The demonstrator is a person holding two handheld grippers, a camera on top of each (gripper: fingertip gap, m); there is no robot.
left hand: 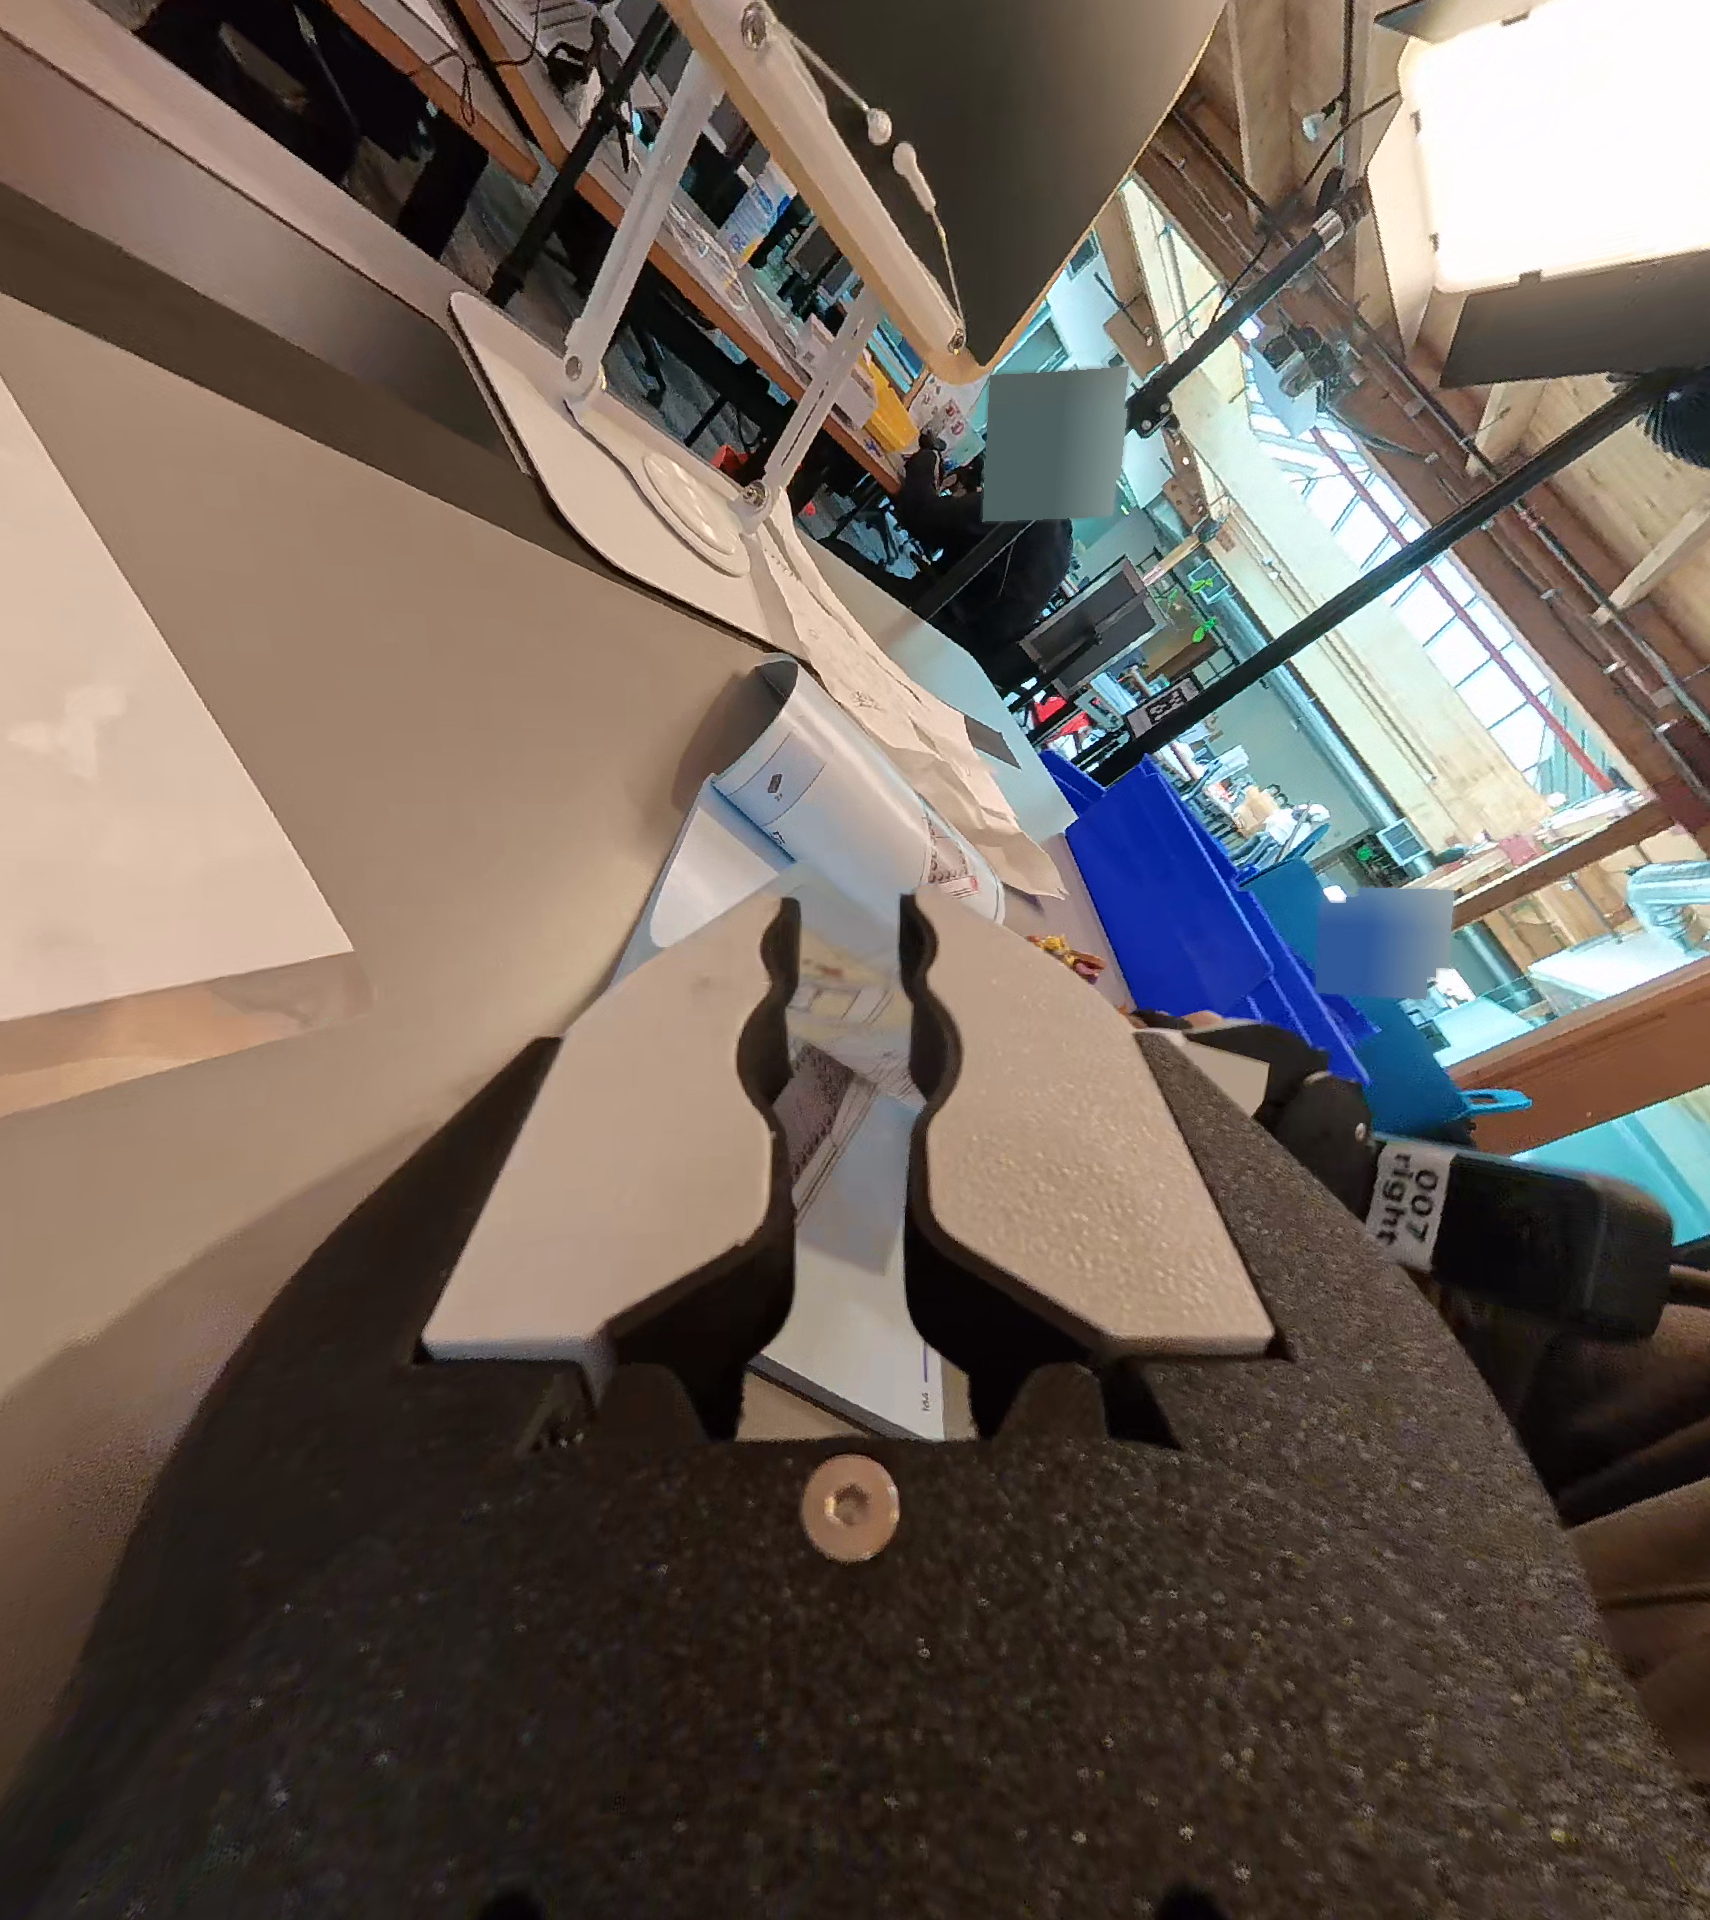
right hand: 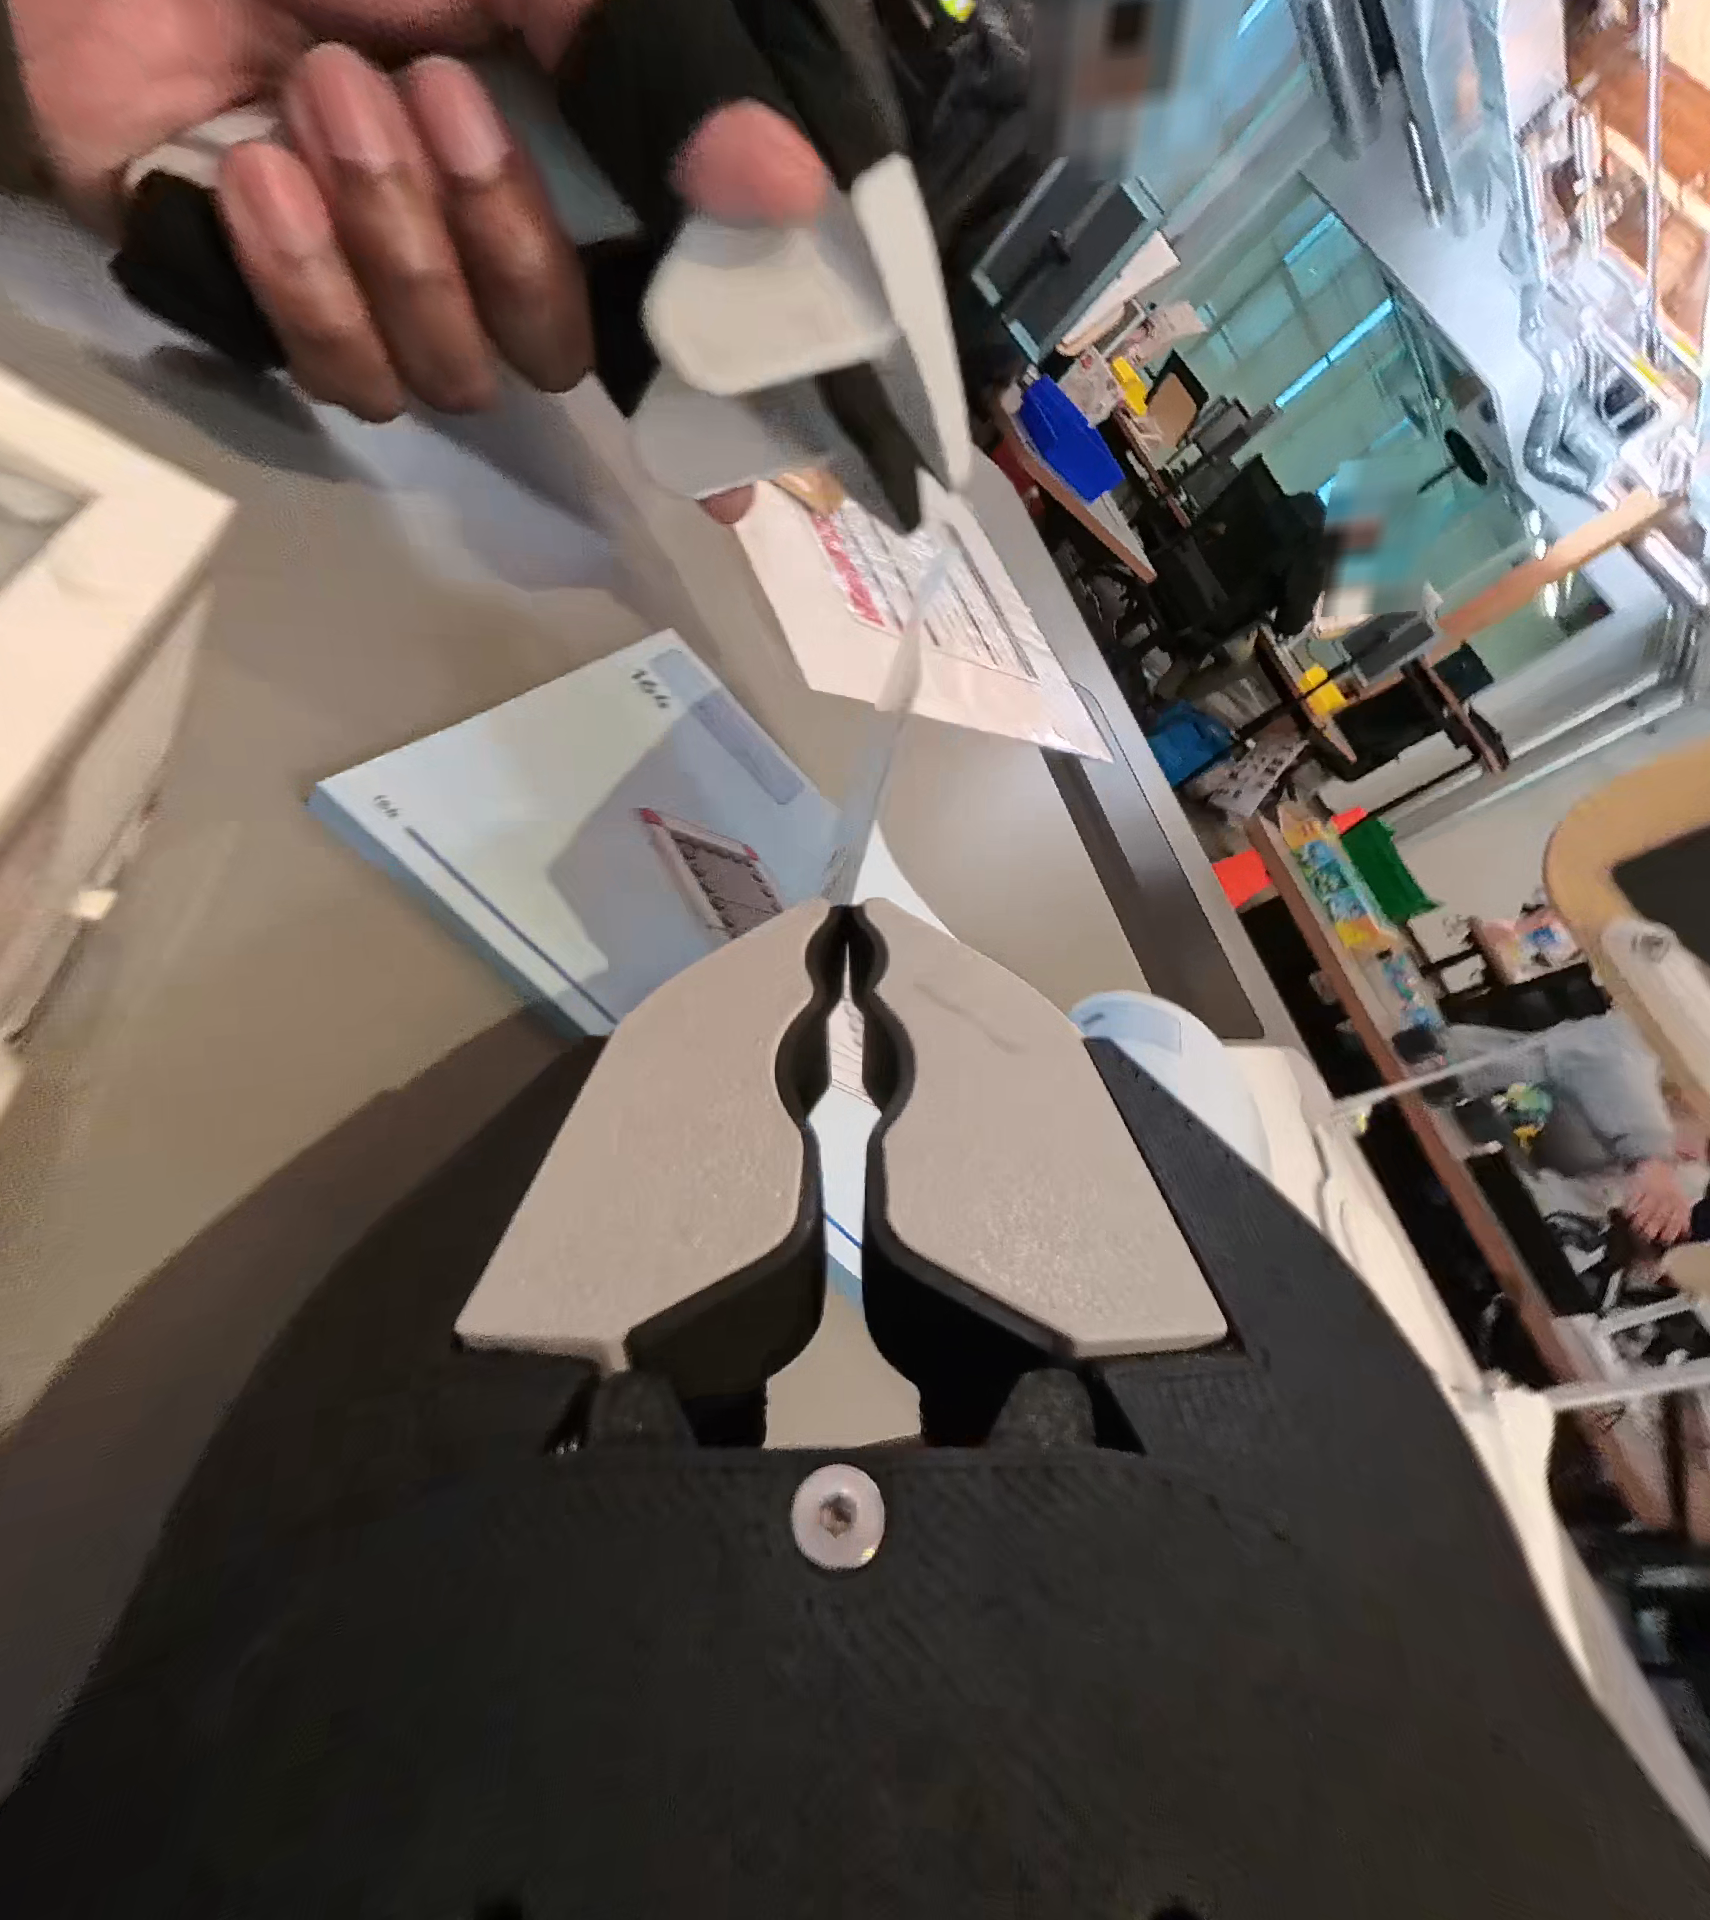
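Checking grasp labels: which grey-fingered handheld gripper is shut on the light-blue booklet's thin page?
The right gripper, tips closed on the page edge; the left gripper's fingers stand apart.

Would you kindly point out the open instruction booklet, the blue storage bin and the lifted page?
Instruction booklet (right hand: pixel 539 831), right wrist view, on its flat left page.
Blue storage bin (left hand: pixel 1183 883), left wrist view, side wall.
Lifted page (right hand: pixel 882 748), right wrist view, its raised edge.

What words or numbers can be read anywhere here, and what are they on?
I don't copy writing out; it stands here:
White label on a black handle: short print.
Open pale-blue instruction booklet: small corner numbers.
White leaflet with a red block: blurred.
Background signs: too small.
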